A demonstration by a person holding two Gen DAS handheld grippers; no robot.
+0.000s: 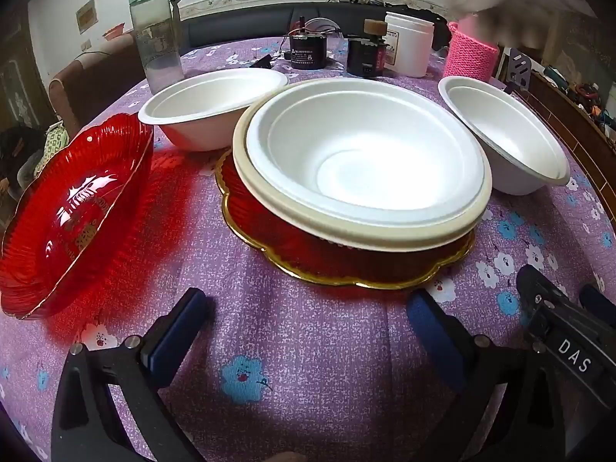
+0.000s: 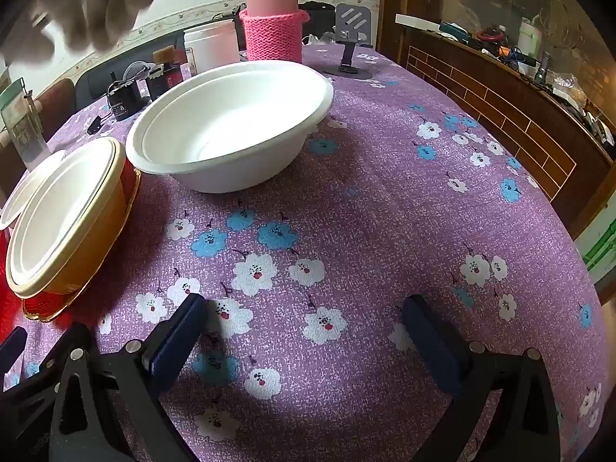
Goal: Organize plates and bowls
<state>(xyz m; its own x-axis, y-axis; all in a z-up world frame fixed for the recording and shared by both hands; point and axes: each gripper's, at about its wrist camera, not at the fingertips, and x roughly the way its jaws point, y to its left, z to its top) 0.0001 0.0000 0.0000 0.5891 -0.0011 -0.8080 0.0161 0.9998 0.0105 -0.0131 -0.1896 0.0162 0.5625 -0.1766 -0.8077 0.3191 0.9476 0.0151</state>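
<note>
- Already stacked: white bowl (image 1: pixel 365 154) in cream bowl (image 1: pixel 246 177) on red plate (image 1: pixel 346 265).
- Still loose (three pieces): second red plate (image 1: pixel 73 208), two white bowls (image 1: pixel 211 111) (image 1: pixel 504 134).
- Left tool (image 1: pixel 306 313), right tool (image 2: pixel 304 313): wide open, holding nothing.

Table under a purple floral cloth (image 1: pixel 308 365). Directly on it: red scalloped dish (image 1: pixel 73 208), near left; gold-rimmed red plate (image 1: pixel 346 265), centre — bearing stacked bowls; white bowl (image 1: pixel 211 107), far left; white bowl (image 2: pixel 231 123), right. Far edge — clear jar (image 1: pixel 156 34), white tub (image 1: pixel 408 44), pink knit-sleeved flask (image 2: pixel 273 27), phone stand (image 2: pixel 350 42).
</note>
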